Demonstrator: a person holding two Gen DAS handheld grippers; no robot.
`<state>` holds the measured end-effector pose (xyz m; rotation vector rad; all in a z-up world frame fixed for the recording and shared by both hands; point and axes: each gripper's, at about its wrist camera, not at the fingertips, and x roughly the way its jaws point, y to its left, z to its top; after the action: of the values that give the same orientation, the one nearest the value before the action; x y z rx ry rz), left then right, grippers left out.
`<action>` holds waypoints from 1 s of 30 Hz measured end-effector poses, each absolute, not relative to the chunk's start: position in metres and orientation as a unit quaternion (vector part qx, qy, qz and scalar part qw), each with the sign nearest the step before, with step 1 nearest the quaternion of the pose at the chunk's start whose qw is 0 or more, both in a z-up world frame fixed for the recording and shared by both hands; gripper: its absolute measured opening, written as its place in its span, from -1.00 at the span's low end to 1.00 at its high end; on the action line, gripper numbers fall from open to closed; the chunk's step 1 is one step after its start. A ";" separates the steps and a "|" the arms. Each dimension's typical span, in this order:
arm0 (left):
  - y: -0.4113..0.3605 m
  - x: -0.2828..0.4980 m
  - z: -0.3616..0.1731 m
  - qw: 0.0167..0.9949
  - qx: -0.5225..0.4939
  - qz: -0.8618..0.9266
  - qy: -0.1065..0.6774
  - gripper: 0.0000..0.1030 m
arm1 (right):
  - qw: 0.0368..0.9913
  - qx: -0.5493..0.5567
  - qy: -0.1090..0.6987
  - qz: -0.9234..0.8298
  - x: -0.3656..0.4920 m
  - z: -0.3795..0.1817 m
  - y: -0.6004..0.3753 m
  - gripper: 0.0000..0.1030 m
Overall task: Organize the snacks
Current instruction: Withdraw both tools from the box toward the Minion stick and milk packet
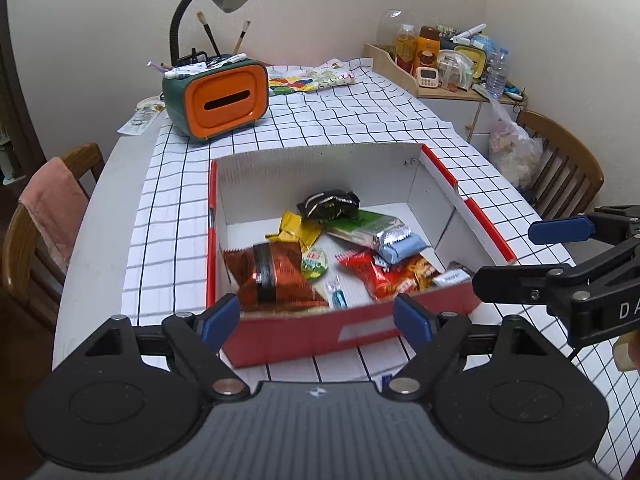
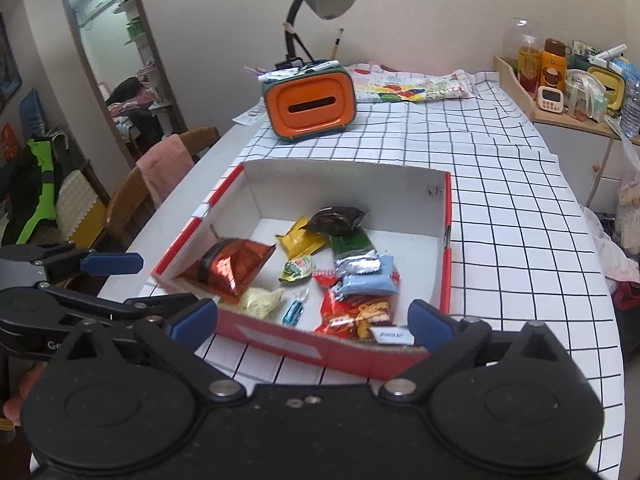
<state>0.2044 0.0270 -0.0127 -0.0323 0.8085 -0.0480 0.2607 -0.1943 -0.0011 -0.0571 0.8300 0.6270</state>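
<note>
At the far left of the checked tablecloth (image 1: 360, 120) stands an orange tissue box (image 1: 216, 100), well clear of the work. The left gripper (image 1: 318, 320) hovers just before the near wall of the red cardboard box (image 1: 304, 332), jaws spread wide and holding nothing. Inside the box the snacks lie gathered: a shiny red-brown bag (image 1: 272, 276) leaning in the left corner, a yellow packet (image 1: 294, 228) and a dark packet (image 1: 328, 204) behind, then a pale blue packet (image 1: 400, 250) and a red packet (image 1: 384, 276) toward the right. A small white item at the near right corner is too blurred to name. The right gripper (image 2: 314, 320) waits likewise, fully open and empty, probably because everything is already boxed.
</note>
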 end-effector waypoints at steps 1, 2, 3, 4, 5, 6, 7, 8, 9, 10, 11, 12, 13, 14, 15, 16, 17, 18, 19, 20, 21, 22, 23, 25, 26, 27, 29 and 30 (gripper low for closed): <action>0.027 0.200 -0.014 0.918 -0.018 -0.023 0.394 0.66 | 0.867 -0.031 0.396 0.301 0.257 -0.002 -0.195 0.99; 0.028 0.196 -0.016 0.917 -0.021 -0.022 0.397 0.66 | 0.866 -0.035 0.396 0.304 0.253 -0.004 -0.196 0.99; 0.028 0.191 -0.018 0.916 -0.025 -0.020 0.400 0.67 | 0.864 -0.040 0.396 0.307 0.250 -0.006 -0.196 0.99; 0.029 0.187 -0.021 0.914 -0.030 -0.018 0.404 0.67 | 0.863 -0.046 0.396 0.310 0.246 -0.009 -0.197 0.99; 0.031 0.182 -0.024 0.912 -0.035 -0.016 0.408 0.67 | 0.862 -0.052 0.396 0.313 0.243 -0.012 -0.197 0.99; 0.031 0.179 -0.028 0.910 -0.040 -0.012 0.413 0.67 | 0.860 -0.058 0.396 0.316 0.238 -0.017 -0.197 0.99; 0.032 0.175 -0.032 0.907 -0.044 -0.009 0.418 0.67 | 0.858 -0.064 0.398 0.319 0.235 -0.021 -0.197 0.99; 0.033 0.171 -0.036 0.905 -0.046 -0.006 0.423 0.67 | 0.855 -0.069 0.400 0.322 0.232 -0.026 -0.197 0.99; 0.032 0.167 -0.040 0.903 -0.048 -0.003 0.428 0.67 | 0.852 -0.076 0.403 0.325 0.229 -0.031 -0.197 0.99; 0.033 0.164 -0.043 0.900 -0.050 0.001 0.433 0.67 | 0.849 -0.082 0.405 0.328 0.227 -0.035 -0.196 0.99; 0.032 0.162 -0.047 0.896 -0.050 0.003 0.441 0.67 | 0.846 -0.087 0.407 0.332 0.225 -0.040 -0.196 0.99; 0.031 0.160 -0.050 0.892 -0.050 0.008 0.448 0.67 | 0.842 -0.093 0.409 0.338 0.222 -0.044 -0.195 0.99; 0.031 0.157 -0.053 0.889 -0.053 0.012 0.455 0.67 | 0.838 -0.100 0.411 0.346 0.219 -0.048 -0.195 0.99; 0.031 0.154 -0.056 0.885 -0.057 0.015 0.462 0.67 | 0.834 -0.108 0.412 0.352 0.218 -0.053 -0.194 0.99; 0.031 0.152 -0.059 0.880 -0.061 0.016 0.470 0.67 | 0.829 -0.118 0.412 0.358 0.216 -0.057 -0.192 0.99; 0.030 0.150 -0.063 0.876 -0.065 0.018 0.477 0.67 | 0.825 -0.128 0.412 0.364 0.214 -0.061 -0.191 0.99; 0.029 0.148 -0.067 0.873 -0.067 0.021 0.483 0.67 | 0.821 -0.138 0.412 0.370 0.212 -0.065 -0.190 0.99; 0.027 0.146 -0.071 0.869 -0.067 0.023 0.490 0.67 | 0.817 -0.146 0.413 0.374 0.211 -0.070 -0.189 0.99; 0.026 0.145 -0.075 0.865 -0.068 0.025 0.496 0.67 | 0.813 -0.154 0.416 0.378 0.210 -0.074 -0.188 0.99; 0.025 0.144 -0.079 0.861 -0.071 0.027 0.502 0.67 | 0.808 -0.160 0.418 0.382 0.210 -0.079 -0.187 0.99; 0.024 0.142 -0.083 0.858 -0.075 0.027 0.508 0.67 | 0.805 -0.166 0.420 0.384 0.210 -0.082 -0.187 0.99; 0.023 0.141 -0.087 0.854 -0.079 0.028 0.513 0.67 | 0.802 -0.171 0.423 0.386 0.210 -0.086 -0.186 0.99; 0.022 0.140 -0.090 0.851 -0.082 0.029 0.517 0.67 | 0.800 -0.176 0.425 0.386 0.211 -0.090 -0.185 0.98; 0.020 0.139 -0.096 0.845 -0.086 0.033 0.527 0.67 | 0.793 -0.182 0.431 0.389 0.211 -0.096 -0.183 0.97; 0.020 0.139 -0.099 0.841 -0.090 0.035 0.532 0.67 | 0.790 -0.186 0.433 0.392 0.212 -0.099 -0.182 0.96; 0.019 0.139 -0.101 0.838 -0.094 0.038 0.537 0.67 | 0.787 -0.192 0.434 0.396 0.212 -0.102 -0.181 0.94; 0.019 0.139 -0.107 0.831 -0.102 0.041 0.545 0.67 | 0.782 -0.207 0.432 0.399 0.212 -0.106 -0.178 0.92; 0.018 0.139 -0.109 0.829 -0.104 0.043 0.547 0.67 | 0.779 -0.215 0.431 0.401 0.213 -0.108 -0.176 0.89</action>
<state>0.1385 0.0179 -0.1090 -0.2203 1.1612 0.0916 0.2127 -0.1763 -0.1083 -0.4652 0.9318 0.8668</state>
